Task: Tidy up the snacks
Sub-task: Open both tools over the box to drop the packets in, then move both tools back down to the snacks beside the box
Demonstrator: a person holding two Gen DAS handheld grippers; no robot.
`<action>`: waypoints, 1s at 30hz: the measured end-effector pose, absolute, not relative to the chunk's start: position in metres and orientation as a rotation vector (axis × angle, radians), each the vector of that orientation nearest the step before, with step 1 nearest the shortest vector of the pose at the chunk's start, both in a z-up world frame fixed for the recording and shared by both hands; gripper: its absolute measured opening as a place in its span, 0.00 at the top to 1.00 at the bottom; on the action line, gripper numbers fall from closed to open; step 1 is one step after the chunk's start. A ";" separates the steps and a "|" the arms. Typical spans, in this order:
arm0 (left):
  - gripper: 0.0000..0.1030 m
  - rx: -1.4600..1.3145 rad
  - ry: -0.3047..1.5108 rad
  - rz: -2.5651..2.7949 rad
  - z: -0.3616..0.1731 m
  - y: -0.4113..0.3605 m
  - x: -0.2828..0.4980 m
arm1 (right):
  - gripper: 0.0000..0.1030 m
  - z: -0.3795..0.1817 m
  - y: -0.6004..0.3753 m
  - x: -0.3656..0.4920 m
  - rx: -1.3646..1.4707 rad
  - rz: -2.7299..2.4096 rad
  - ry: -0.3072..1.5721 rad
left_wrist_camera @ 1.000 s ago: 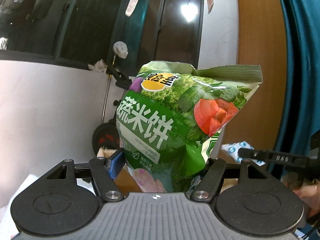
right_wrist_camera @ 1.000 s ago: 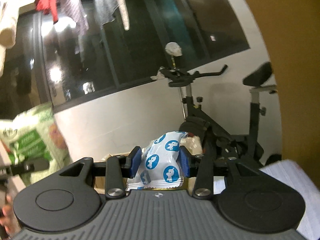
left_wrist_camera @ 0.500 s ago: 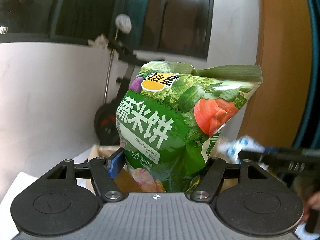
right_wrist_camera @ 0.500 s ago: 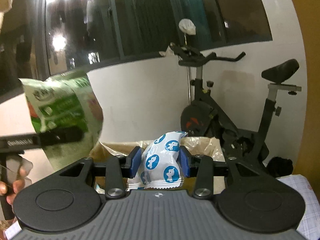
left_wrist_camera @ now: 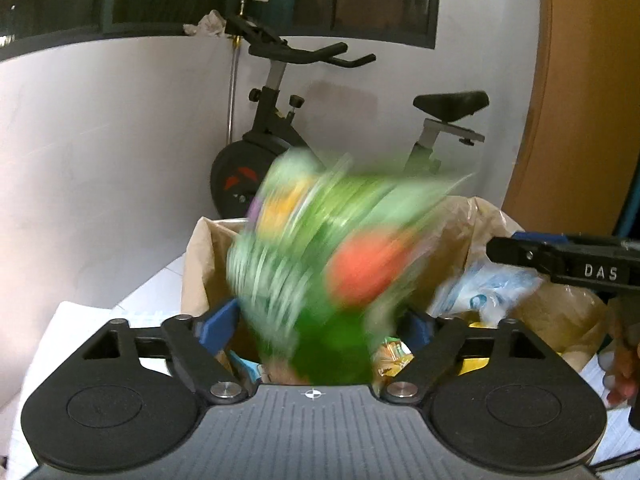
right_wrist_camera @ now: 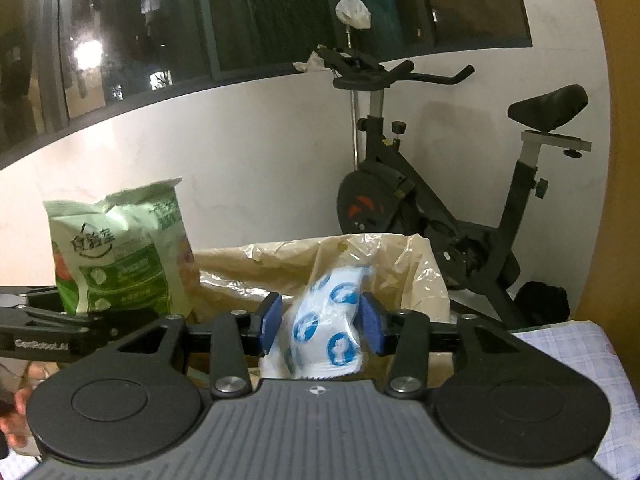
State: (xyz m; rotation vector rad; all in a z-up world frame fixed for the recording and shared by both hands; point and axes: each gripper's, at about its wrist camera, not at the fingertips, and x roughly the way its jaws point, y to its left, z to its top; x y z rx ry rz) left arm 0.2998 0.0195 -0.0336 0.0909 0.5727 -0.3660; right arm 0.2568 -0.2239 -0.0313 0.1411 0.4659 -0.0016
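My left gripper (left_wrist_camera: 320,326) has its blue pads spread wide. The green rice-cracker bag (left_wrist_camera: 328,264) between them is motion-blurred and tips forward over the open brown box lined with plastic (left_wrist_camera: 204,256). The same bag (right_wrist_camera: 120,248) shows at the left of the right wrist view, above the left gripper's finger. My right gripper (right_wrist_camera: 320,322) holds its pads slightly apart around a white snack pack with blue circles (right_wrist_camera: 328,320), which looks loose between them, over the box liner (right_wrist_camera: 416,268). That pack also shows blurred in the left wrist view (left_wrist_camera: 480,292).
An exercise bike (right_wrist_camera: 440,208) stands behind the box against a white wall. Other snack packets (left_wrist_camera: 394,354) lie inside the box. A checked cloth (right_wrist_camera: 568,344) covers the table at the right. White paper (left_wrist_camera: 84,320) lies at the left.
Both grippers have tilted down over the box. The left pads have spread and the green bag has started dropping. The right pads have widened and the blue-dotted pack has slipped and tilted.
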 end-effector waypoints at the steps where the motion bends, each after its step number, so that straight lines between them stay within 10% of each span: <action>1: 0.14 0.106 0.568 -0.362 -0.030 0.019 0.297 | 0.47 -0.031 -0.224 0.257 0.139 -0.004 0.467; 30: 0.22 -0.065 0.422 -0.310 -0.043 0.071 0.182 | 0.44 -0.034 -0.219 0.111 0.172 -0.039 0.274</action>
